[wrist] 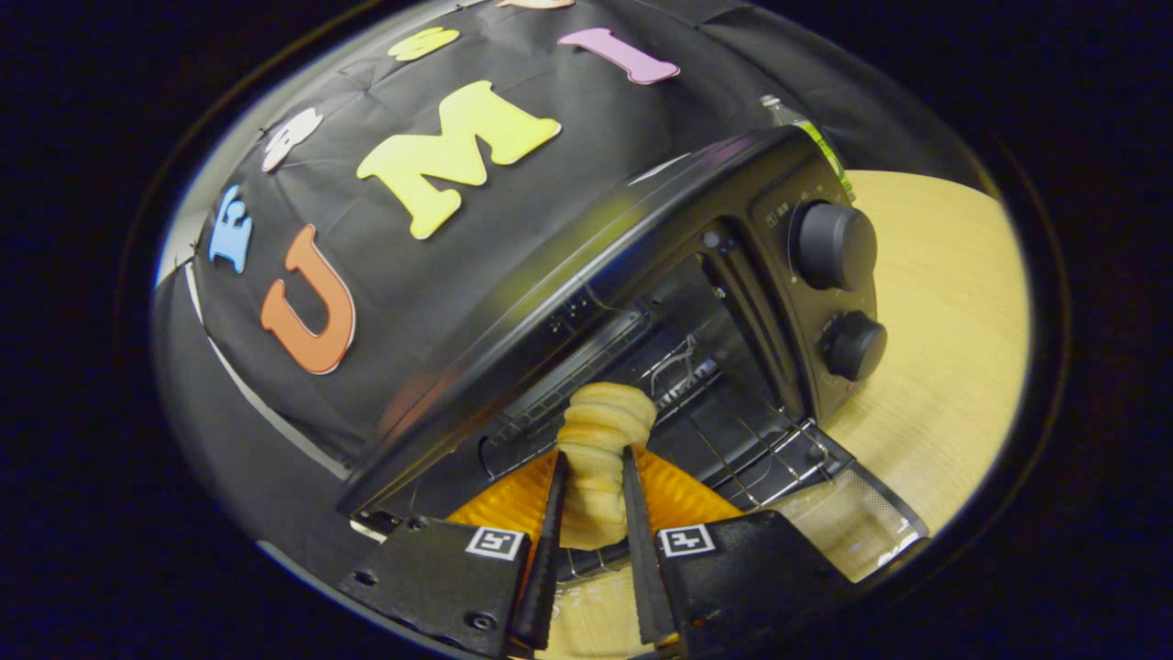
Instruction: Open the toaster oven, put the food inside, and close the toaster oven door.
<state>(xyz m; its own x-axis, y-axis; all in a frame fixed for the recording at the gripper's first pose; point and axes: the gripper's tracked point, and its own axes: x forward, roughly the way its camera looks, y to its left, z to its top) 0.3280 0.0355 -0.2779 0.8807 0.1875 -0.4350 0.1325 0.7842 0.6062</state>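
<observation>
While clamped by gripper, pastry's lower end hidden.

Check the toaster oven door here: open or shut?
Open. The toaster oven door lies folded down, exposing the wire rack. The tool holds the pastry between its fingers at the cavity's mouth.

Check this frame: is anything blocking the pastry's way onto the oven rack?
Nothing visible does. The gripper is shut on the pastry, the oven door is folded down, and the wire rack just ahead lies bare in the toaster oven.
</observation>
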